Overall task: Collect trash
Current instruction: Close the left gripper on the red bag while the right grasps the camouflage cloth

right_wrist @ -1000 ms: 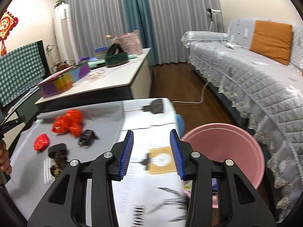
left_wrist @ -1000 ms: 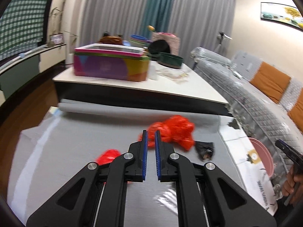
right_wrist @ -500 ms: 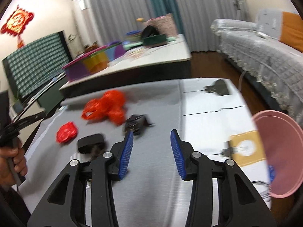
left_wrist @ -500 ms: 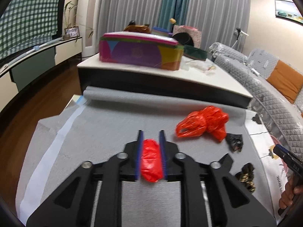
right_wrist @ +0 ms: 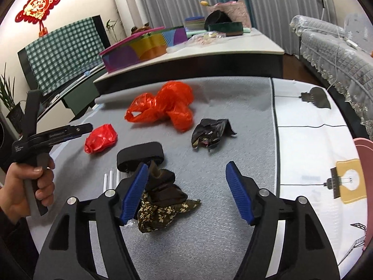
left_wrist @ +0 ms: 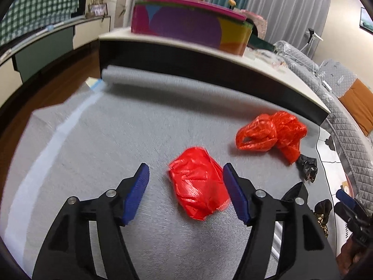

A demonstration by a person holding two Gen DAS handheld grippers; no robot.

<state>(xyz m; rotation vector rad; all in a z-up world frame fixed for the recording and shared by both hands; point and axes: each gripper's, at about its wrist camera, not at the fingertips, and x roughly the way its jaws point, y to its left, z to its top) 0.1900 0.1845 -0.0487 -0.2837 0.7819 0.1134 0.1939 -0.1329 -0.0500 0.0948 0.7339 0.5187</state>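
Observation:
A small crumpled red wrapper (left_wrist: 199,184) lies on the grey mat between the open fingers of my left gripper (left_wrist: 186,192), closer to the right finger; it also shows in the right wrist view (right_wrist: 101,138). A larger red plastic bag (left_wrist: 271,133) (right_wrist: 163,105) lies further back. A black wrapper (right_wrist: 211,131) (left_wrist: 307,166), a black band (right_wrist: 139,155) and a flowered dark wrapper (right_wrist: 163,204) lie on the mat. My right gripper (right_wrist: 186,192) is open and empty, its left finger beside the flowered wrapper.
A pink bin (right_wrist: 366,163) stands at the right edge of the mat. A low table (right_wrist: 209,49) behind the mat holds a colourful box (left_wrist: 186,25) and bowls. A grey sofa (right_wrist: 338,44) is on the right. White sticks (right_wrist: 108,180) lie near the band.
My left gripper went from shut to open around the small red wrapper and moved lower toward the mat. My right gripper swung left from the pink bin to the trash on the mat.

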